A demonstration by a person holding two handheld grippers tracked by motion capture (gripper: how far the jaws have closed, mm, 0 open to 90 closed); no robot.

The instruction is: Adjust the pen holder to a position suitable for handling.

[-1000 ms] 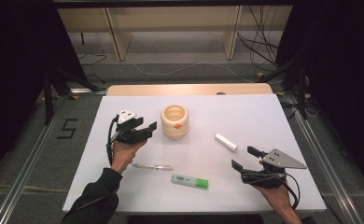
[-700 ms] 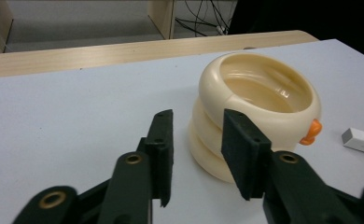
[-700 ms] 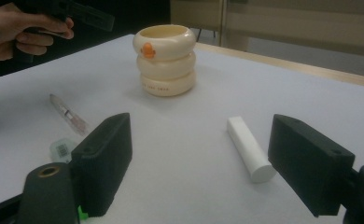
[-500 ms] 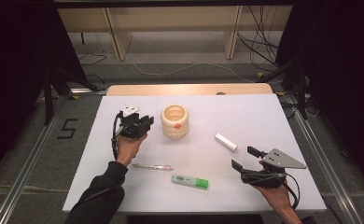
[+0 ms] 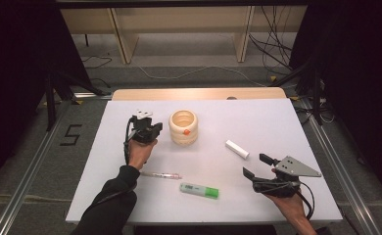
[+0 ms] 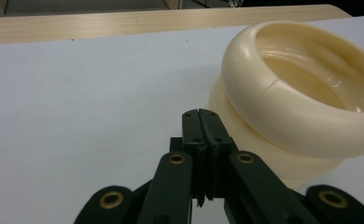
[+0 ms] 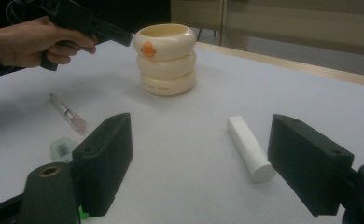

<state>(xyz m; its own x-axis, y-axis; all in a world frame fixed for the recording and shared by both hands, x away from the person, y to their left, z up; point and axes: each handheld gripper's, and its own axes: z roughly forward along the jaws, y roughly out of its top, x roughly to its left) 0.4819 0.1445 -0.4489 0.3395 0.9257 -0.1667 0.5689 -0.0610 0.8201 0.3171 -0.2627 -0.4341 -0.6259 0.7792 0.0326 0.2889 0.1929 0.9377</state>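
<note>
Left tongs (image 6: 202,114) just closed empty beside the cream holder (image 6: 301,93); right tongs (image 7: 203,163) gape.

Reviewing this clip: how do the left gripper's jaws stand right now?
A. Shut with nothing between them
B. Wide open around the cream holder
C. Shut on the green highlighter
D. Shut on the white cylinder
A: in the left gripper view the left gripper has its jaws pressed together, empty, just beside the cream ringed holder.
</note>
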